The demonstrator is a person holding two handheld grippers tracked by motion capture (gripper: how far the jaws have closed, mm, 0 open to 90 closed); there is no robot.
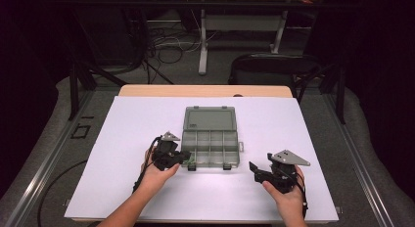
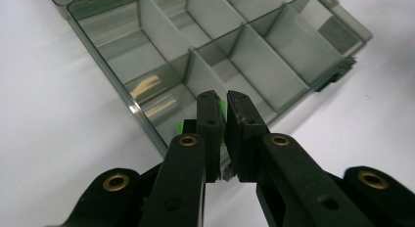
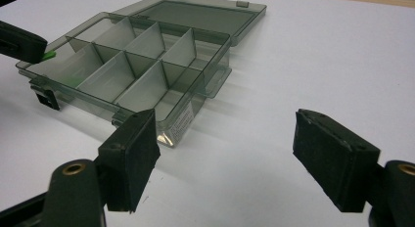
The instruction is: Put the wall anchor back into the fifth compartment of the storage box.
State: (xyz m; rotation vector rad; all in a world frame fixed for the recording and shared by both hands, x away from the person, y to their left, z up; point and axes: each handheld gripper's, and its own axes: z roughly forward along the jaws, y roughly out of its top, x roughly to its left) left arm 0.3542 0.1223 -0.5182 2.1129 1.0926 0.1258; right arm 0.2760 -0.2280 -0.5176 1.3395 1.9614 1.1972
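A clear grey compartment box [image 1: 210, 147] lies open on the white sheet, its lid [image 1: 210, 119] folded flat to the far side. My left gripper [image 1: 188, 162] hovers at the box's near left corner, shut on a small green piece [image 2: 223, 107] that peeks out between the pads. Below it is a divided compartment of the box [image 2: 254, 60]. In the right gripper view the box [image 3: 142, 56] sits ahead to the left, with the green piece [image 3: 48, 55] sticking out of the left gripper's jaw. My right gripper [image 1: 255, 169] rests on the sheet right of the box, open and holding nothing [image 3: 227, 122].
The white sheet [image 1: 137, 119] covers most of a wooden table [image 1: 205, 90]. Beyond the table stand a black chair [image 1: 274, 65] and the legs of another desk [image 1: 203, 46], with cables on the floor. The box's compartments look bare.
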